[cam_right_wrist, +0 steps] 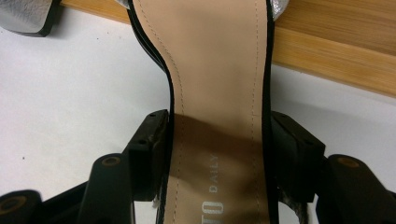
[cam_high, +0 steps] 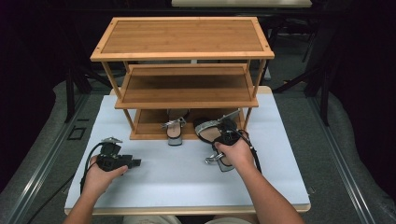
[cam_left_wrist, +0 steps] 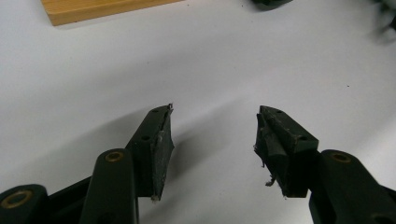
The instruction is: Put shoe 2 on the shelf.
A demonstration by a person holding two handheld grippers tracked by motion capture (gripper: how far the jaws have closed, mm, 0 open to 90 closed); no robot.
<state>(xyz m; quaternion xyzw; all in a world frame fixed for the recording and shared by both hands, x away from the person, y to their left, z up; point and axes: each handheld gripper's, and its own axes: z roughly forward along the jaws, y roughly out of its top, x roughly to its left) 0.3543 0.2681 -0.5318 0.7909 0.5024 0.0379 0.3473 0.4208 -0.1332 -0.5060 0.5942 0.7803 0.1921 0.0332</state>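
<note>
A high-heeled sandal (cam_high: 208,128) with a tan insole and silver straps lies at the front of the bamboo shoe rack (cam_high: 182,46). My right gripper (cam_high: 227,136) is shut on its waist. In the right gripper view the jaws press both sides of the sandal's insole (cam_right_wrist: 217,70), and its front reaches over the bottom shelf's edge (cam_right_wrist: 336,65). The matching sandal (cam_high: 174,131) rests on the bottom shelf, its heel hanging past the front. My left gripper (cam_high: 135,163) hovers low over the white table (cam_high: 187,186) at the left, open and holding nothing (cam_left_wrist: 215,112).
The rack has three tiers and stands at the back of the table. The other sandal's silver heel (cam_right_wrist: 23,16) sits just left of the held sandal. A corner of the rack's base (cam_left_wrist: 93,9) lies ahead of the left gripper.
</note>
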